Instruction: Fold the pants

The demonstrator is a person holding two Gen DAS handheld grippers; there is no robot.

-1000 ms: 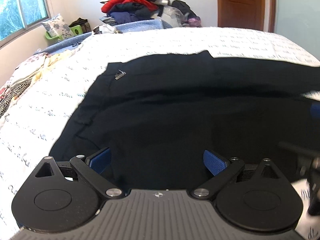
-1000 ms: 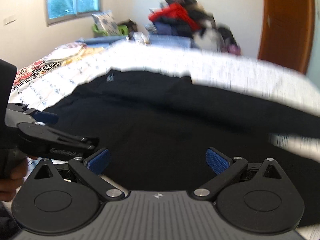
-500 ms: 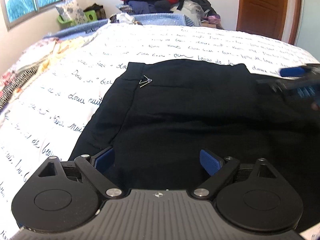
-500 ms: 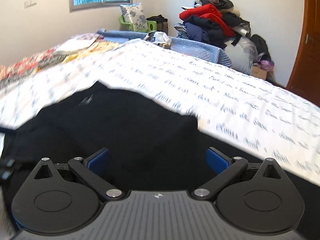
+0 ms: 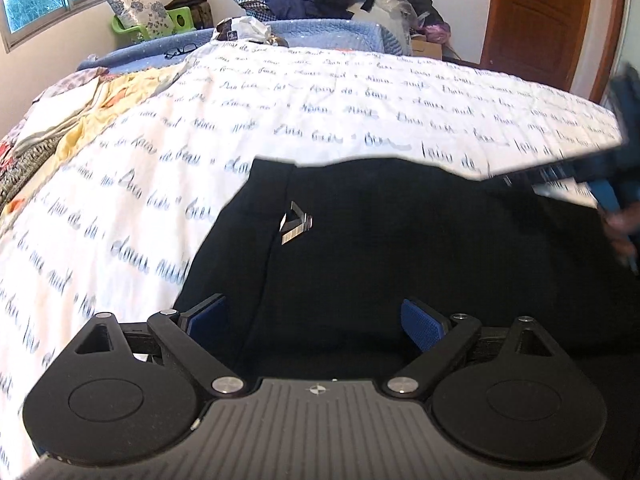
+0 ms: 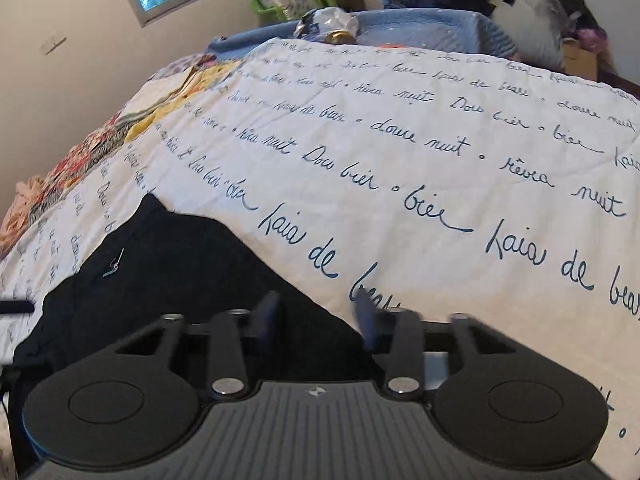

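While my left gripper [image 5: 316, 316] gapes over the black fabric pants [image 5: 400, 248] on the white script-printed bedspread [image 5: 280, 120], my right gripper [image 6: 318, 320], at three o'clock, has just been closing around their edge.

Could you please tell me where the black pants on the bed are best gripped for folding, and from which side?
I would pinch the black pants at the waistband's outer corners, coming in low from the near edge of the bed. They lie flat, so only edges give a pinchable fold; the top hem runs straight past the silver logo.
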